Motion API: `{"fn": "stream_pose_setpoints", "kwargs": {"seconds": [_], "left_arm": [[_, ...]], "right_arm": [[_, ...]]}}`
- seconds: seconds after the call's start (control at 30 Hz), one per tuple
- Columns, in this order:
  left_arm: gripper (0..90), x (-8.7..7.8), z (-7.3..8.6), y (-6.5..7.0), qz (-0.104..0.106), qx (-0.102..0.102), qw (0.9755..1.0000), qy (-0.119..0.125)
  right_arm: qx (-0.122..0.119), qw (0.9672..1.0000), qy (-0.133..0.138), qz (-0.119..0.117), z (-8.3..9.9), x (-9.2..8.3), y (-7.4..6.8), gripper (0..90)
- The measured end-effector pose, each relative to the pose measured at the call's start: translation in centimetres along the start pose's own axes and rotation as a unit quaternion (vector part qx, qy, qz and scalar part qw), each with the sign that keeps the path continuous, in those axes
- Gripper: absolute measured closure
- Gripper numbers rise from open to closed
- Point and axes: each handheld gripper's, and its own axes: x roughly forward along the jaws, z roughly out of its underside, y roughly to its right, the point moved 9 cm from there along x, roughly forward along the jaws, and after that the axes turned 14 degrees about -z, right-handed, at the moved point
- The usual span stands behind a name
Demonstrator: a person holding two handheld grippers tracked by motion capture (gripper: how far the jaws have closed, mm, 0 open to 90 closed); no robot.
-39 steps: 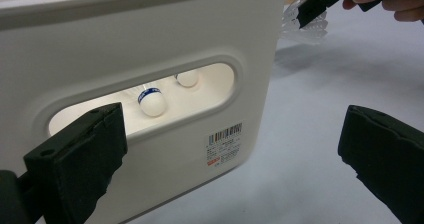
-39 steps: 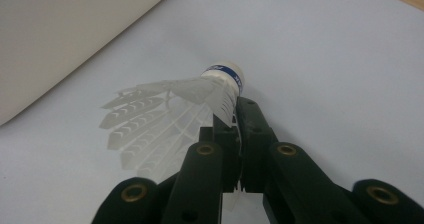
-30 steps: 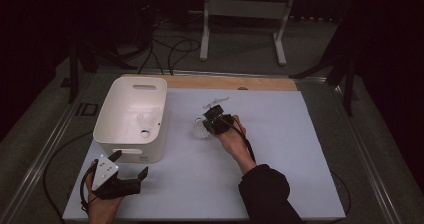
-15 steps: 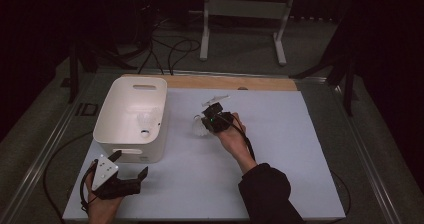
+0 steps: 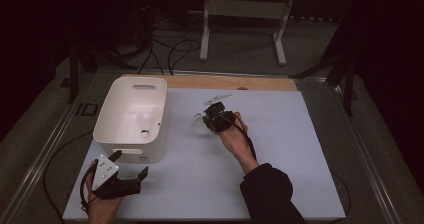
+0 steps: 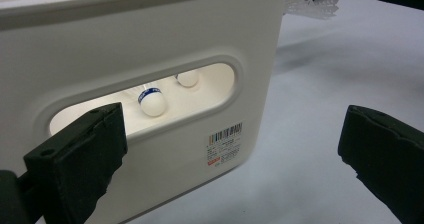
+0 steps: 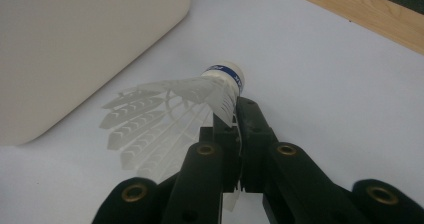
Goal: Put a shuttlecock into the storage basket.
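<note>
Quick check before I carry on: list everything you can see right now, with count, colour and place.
bin: 1, white, left part of the sheet, slot handle toward the person.
shuttlecocks in bin: at least 2, white with a blue band, on the bin floor.
held shuttlecock: 1, white with a blue band, right of the bin, pinched at its skirt.
sheet: 1, white, covering the table.
wood strip: 1, tan, along the sheet's far edge.
stand: 1, white, on the floor beyond the table.
left tongs: black, open, just before the bin.
right tongs: black, shut on the shuttlecock.
</note>
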Motion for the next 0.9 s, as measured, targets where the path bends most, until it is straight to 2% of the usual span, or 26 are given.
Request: {"fn": "stream_pose_setpoints", "kwargs": {"seconds": [0.73,0.9], "left_arm": [[0.0,0.0,0.0,0.0,0.000,-0.002,1.0000,0.001],[0.0,0.0,0.0,0.0,0.001,-0.002,1.0000,0.001]], "right_arm": [[-0.017,0.9997,0.019,0.003,-2.4,-1.3,-0.6,88.0],[-0.014,0.9996,0.025,0.002,-2.9,-1.6,-0.7,88.0]]}}
